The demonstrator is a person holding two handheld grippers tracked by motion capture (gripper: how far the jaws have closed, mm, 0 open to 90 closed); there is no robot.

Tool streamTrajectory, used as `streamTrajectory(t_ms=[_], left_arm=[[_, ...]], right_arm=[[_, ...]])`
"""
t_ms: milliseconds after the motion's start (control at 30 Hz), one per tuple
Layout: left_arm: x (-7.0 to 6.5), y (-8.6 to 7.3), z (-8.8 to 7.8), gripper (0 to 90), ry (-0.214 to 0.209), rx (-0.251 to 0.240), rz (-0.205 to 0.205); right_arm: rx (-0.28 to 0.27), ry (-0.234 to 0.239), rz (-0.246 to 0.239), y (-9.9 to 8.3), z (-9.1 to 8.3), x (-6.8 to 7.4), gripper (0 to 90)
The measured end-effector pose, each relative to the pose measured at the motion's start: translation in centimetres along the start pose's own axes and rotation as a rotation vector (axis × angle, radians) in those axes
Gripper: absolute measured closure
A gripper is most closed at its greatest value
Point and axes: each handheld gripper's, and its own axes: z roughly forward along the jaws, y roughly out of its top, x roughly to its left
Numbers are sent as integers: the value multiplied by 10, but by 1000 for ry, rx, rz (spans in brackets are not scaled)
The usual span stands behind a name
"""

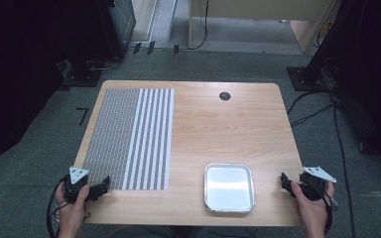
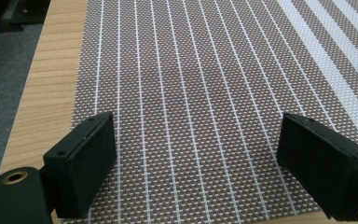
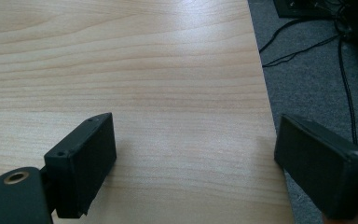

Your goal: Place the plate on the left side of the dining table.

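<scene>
Placemat [image 2: 200, 93]: thin, floppy, woven; pinching near corner likely best. Left gripper [image 2: 196, 163] hovering wide open over it, right gripper [image 3: 193, 163] gaping empty.

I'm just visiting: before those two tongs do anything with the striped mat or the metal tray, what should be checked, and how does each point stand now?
1. Left tongs open with nothing between the jaws: ok; the left gripper view shows them wide apart.
2. Right tongs open and holding nothing: ok.
3. Striped mat lying flat on the table: ok.
4. Left tongs lined up with the mat's near edge: ok; the jaws hang just above it.
5. Metal tray free of contents: ok, as far as the high view shows.
6. Right tongs near the tray: not ok; they sit at the table's right edge, apart from it.
</scene>
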Motion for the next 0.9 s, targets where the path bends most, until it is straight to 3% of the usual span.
streamTrajectory(t_ms=[133,400,900], left_arm=[[4,1,-3,92,-12,-11,-43],[-1,8,-11,92,-14,-65,-63],[-33,16,-10,92,-76,-79,-8]], right_arm=[[-2,-2,3,0,-1,1,140],[-22,2,22,0,-4,4,144],[-71,17,12,4,-21,18,143]])
